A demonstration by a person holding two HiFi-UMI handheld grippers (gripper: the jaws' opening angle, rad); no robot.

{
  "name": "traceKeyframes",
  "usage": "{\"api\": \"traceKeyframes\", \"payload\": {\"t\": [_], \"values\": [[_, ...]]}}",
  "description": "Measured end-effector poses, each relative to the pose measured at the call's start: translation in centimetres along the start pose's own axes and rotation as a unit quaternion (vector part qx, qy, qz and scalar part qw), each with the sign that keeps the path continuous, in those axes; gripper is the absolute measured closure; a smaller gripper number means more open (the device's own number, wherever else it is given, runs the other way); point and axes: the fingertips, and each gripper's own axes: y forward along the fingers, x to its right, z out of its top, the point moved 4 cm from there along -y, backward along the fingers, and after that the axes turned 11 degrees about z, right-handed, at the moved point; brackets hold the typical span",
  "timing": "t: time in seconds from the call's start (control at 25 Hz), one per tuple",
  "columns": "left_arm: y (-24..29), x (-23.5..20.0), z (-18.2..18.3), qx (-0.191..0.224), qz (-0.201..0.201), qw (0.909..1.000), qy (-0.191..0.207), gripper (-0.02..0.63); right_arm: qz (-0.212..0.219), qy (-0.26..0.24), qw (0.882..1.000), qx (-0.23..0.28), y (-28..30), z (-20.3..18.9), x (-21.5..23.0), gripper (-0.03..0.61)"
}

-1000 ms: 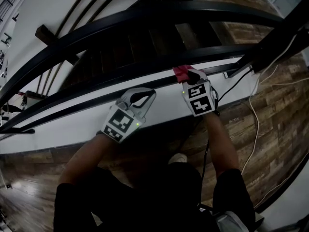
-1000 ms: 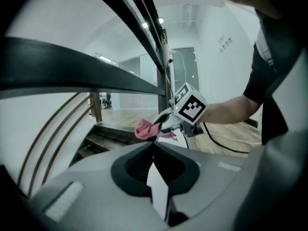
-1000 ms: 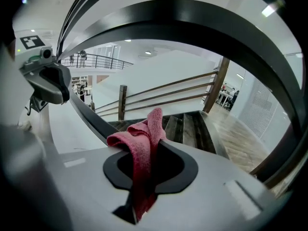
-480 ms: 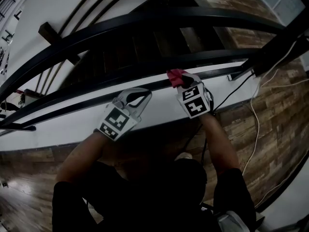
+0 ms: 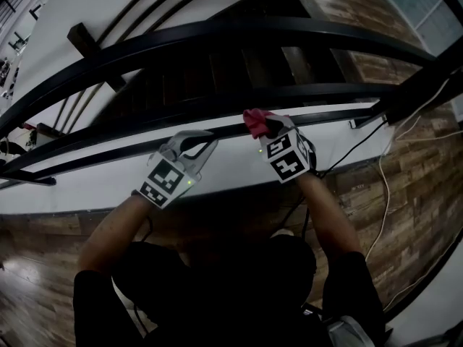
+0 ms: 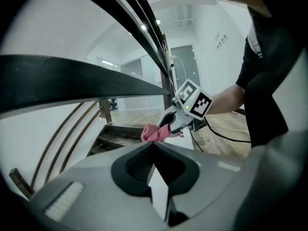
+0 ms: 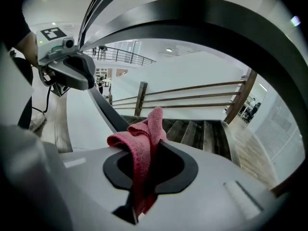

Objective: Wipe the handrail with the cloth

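Observation:
A red cloth (image 5: pixel 254 119) is bunched on the lowest black rail (image 5: pixel 224 129) of the stair handrail. My right gripper (image 5: pixel 265 124) is shut on it, and the cloth (image 7: pixel 143 139) sticks up from between the jaws of the right gripper (image 7: pixel 155 146). My left gripper (image 5: pixel 209 137) rests against the same rail a little to the left, shut with nothing in it. In the left gripper view its closed tips (image 6: pixel 154 144) point at the right gripper (image 6: pixel 177 121) and the cloth (image 6: pixel 152 133). The left gripper (image 7: pixel 77 73) shows at the right gripper view's upper left.
Two thicker black rails (image 5: pixel 217 31) curve above the lower one, over dark wooden stairs (image 5: pixel 210 74). A white stringer wall (image 5: pixel 231 168) runs below the rail. White and black cables (image 5: pixel 383 172) trail over the wood floor at the right.
Both grippers have slid left along the lower rail, and the red cloth went with the right one. Both stay shut.

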Motion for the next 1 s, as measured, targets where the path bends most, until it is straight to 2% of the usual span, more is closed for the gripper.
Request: {"api": "traceKeyframes", "payload": {"t": [0.32, 0.44, 0.64, 0.88, 1.0], "values": [[-2.6, -1.9, -1.6, -0.006, -0.005, 1.0, 0.006, 0.614, 0.009, -0.052, 0.998, -0.025, 1.8, 2.3, -3.1, 0.528], [-4.3, -3.1, -2.2, -0.01, -0.008, 0.9999, -0.002, 0.614, 0.009, -0.037, 0.999, -0.022, 2.5, 3.5, -4.4, 0.528], [-7.4, -5.7, -3.0, -0.011, -0.007, 0.9978, -0.065, 0.614, 0.02, -0.003, 1.0, -0.01, 3.6, 5.8, -7.0, 0.528], [-9.9, -7.3, -4.5, -0.017, -0.022, 0.9976, -0.063, 0.614, 0.015, 0.029, 0.999, -0.01, 4.4, 6.5, -9.1, 0.528], [-11.4, -8.6, -5.6, -0.011, -0.011, 0.9968, -0.078, 0.614, 0.012, 0.026, 1.0, -0.009, 5.1, 7.7, -10.5, 0.528]]}}
